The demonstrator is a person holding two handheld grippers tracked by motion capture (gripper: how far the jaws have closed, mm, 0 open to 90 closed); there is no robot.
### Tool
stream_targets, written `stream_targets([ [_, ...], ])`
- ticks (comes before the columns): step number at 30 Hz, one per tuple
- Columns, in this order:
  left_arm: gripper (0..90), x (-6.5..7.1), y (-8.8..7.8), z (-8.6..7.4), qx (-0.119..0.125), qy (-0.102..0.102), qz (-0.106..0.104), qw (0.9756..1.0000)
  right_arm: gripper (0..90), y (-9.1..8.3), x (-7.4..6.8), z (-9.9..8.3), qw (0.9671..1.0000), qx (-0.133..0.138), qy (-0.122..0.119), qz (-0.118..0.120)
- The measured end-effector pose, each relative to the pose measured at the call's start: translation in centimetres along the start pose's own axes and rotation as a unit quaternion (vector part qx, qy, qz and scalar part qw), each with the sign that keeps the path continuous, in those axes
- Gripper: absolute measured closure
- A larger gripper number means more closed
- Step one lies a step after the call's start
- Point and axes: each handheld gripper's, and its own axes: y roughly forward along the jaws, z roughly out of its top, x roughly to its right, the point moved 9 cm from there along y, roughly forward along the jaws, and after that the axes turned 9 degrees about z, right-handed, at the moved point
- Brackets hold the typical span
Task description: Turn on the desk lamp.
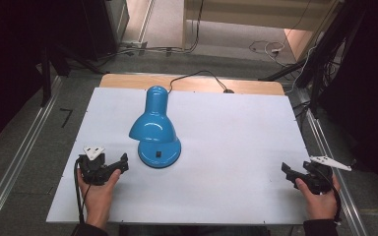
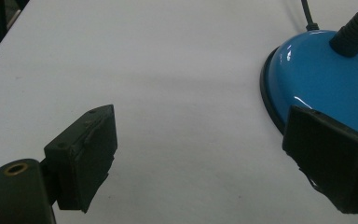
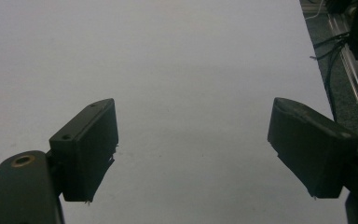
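A glossy blue desk lamp (image 1: 153, 129) stands on the white board (image 1: 226, 142), left of centre, with its shade tipped down over its round base (image 1: 159, 152). My left gripper (image 1: 122, 164) rests on the board just left of the base and is open. In the left gripper view the left gripper (image 2: 205, 158) has nothing between its jaws, and the blue base (image 2: 326, 79) with its black flexible neck (image 2: 354, 32) lies right beside the right-hand jaw. My right gripper (image 1: 286, 172) sits open near the board's right front corner, and the right gripper (image 3: 193, 149) looks out over bare board.
The lamp's black cord (image 1: 197, 74) runs back over the table's wooden far edge (image 1: 192, 83). Metal rails (image 1: 325, 142) and loose cables flank the table. A rail with cables (image 3: 354, 70) runs along the board's right side.
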Motion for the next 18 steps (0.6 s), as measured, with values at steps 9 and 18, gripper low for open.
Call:
stream_targets([
  [9,11.2,0.7,-0.09,0.31,0.006,0.003,-0.001,1.0,14.8,-0.13,-0.29,0.09,1.0,0.003,-0.006,0.005],
  [18,11.5,1.04,0.07,0.34,0.003,0.008,-0.007,0.9999,14.8,0.08,-0.27,-0.1,0.9999,-0.006,-0.012,0.003],
])
